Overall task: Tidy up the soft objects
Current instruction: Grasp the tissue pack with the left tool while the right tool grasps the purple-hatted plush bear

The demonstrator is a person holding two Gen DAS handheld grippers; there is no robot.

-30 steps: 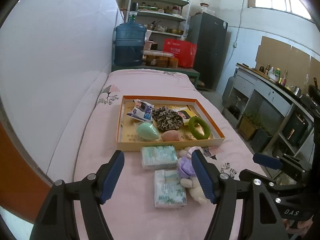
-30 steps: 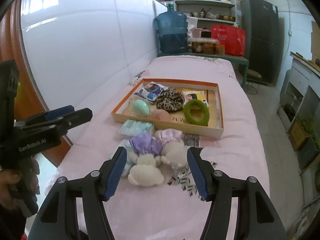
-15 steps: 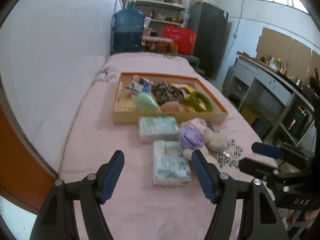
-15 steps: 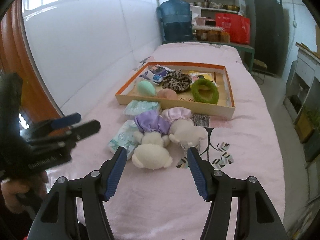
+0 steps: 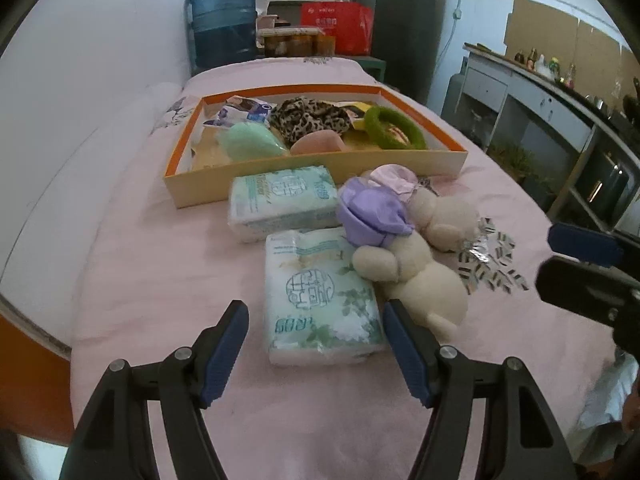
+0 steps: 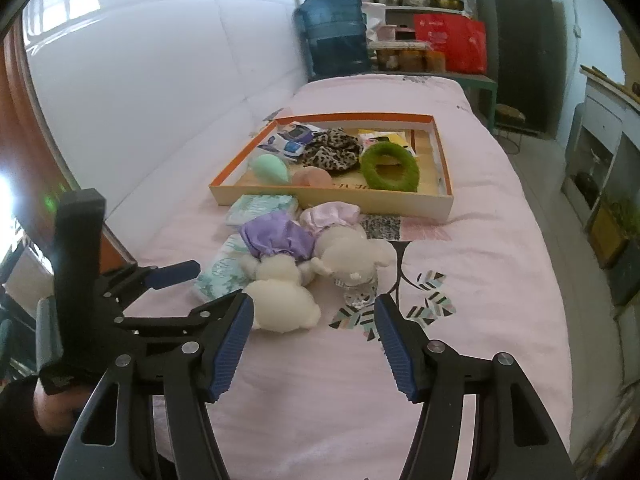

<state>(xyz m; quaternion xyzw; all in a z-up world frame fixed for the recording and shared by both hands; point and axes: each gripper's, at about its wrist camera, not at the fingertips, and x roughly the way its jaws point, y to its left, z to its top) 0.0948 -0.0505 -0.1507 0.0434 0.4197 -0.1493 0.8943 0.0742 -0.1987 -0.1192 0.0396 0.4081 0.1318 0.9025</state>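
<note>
Two tissue packs lie on the pink bed: a near one and a far one against the orange-rimmed tray. Two cream plush toys lie beside them, one in a purple dress and one in a pink dress. My left gripper is open, its fingers on either side of the near pack's front end. My right gripper is open and empty, just short of the purple-dressed plush. The tray holds a green ring, a leopard scrunchie, a mint sponge and packets.
A white padded wall runs along the bed's left side. A water jug, shelves and a red bag stand past the bed's far end. Counters line the right. A shiny crumpled wrapper lies by the plush toys.
Both grippers have dropped lower and moved forward toward the bed. The left now frames the near tissue pack; the right has closed in on the plush toys.
</note>
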